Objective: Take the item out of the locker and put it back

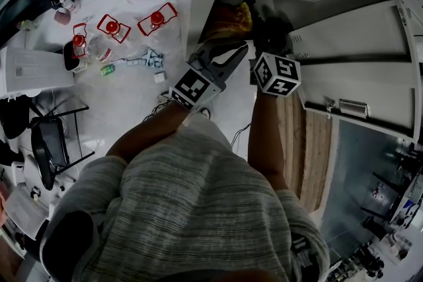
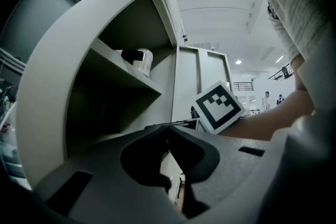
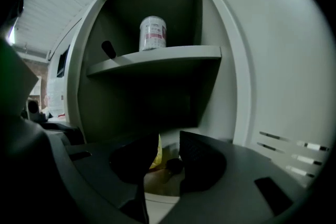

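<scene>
Both tongs point at the open locker (image 3: pixel 227 93), but much of the scene is hard to read. In the head view the right gripper (image 3: pixel 169 143) runs into the dark lower compartment. Only its marker cube (image 1: pixel 277 74) shows clearly there, and its tips are lost in shadow. Its own view shows the jaws standing partly apart, with a clear gap between the ribbed pads and nothing pressed by either one. Through that gap a sliver of the yellow-orange packet (image 1: pixel 232 20) shows on the floor of the lower compartment, beyond the tips and largely hidden by the jaw bodies. A small dark round thing (image 3: pixel 173 166) sits just beside it, too dim to identify. The left gripper (image 2: pixel 168 132) is held level outside the locker's mouth, close beside the right arm. Its jaws are drawn together with nothing between them. On the upper shelf (image 3: pixel 157 57) stands a white jar (image 3: pixel 153 33), upright, its label too small to read. Near it lies a small black object (image 3: pixel 108 50) whose shape cannot be made out. The person's grey knit sleeve (image 1: pixel 198 208) fills the lower part of the head view and covers everything beneath it. Small red-and-white things (image 1: pixel 132 26) lie scattered on the pale surface to the left, too small to tell apart.
</scene>
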Demonstrator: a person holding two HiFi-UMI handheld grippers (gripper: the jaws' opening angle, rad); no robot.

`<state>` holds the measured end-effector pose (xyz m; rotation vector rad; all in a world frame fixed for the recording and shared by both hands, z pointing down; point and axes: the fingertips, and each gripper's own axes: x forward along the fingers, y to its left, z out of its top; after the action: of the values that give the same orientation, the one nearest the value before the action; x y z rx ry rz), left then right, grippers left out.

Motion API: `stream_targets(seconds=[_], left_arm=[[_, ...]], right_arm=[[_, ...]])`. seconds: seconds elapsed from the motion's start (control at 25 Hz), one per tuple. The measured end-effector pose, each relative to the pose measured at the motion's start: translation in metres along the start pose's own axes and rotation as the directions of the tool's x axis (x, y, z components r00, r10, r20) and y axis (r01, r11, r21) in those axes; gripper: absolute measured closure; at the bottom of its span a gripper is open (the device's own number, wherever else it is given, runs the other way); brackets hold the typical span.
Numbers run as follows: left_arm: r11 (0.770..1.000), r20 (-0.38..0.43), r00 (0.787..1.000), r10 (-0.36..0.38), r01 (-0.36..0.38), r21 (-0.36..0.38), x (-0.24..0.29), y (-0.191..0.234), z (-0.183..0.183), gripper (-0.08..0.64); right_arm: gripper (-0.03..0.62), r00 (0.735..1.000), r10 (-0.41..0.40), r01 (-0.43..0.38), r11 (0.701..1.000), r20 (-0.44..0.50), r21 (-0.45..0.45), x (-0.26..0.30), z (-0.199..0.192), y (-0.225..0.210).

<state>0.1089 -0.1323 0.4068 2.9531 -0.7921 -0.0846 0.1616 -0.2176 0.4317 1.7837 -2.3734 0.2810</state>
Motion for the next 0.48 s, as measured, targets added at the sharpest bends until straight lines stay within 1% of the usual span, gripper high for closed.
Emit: stream_targets(seconds=[0.16,0.24,0.36,0.48], left_arm=[[1.0,-0.003,1.0,0.008,-0.008,0.006,-0.006,0.002,0.0,0.541],[1.0,-0.006,1.0,0.013,-0.013,0.006,-0.009,0.002,-0.001,0.541],[1.0,-0.012,1.0,0.016,-0.016,0.008,-0.014,0.003,-0.003,0.541],[1.0,-0.008,1.0,0.022,-0.022,0.012,-0.017,0.006,-0.003,0.541]], right_arm=[[0.464,1.0,0.027,-0.028,0.993,0.01,0.115,-0.008,-0.003,0.008],[0.432,0.999,0.04,-0.04,0.985,0.0,0.17,-0.009,-0.008,0.013],[0.404,0.999,0.041,-0.034,0.977,-0.027,0.21,-0.008,-0.017,0.019],[0.399,0.998,0.037,-0.022,0.971,-0.058,0.239,-0.005,-0.025,0.023]])
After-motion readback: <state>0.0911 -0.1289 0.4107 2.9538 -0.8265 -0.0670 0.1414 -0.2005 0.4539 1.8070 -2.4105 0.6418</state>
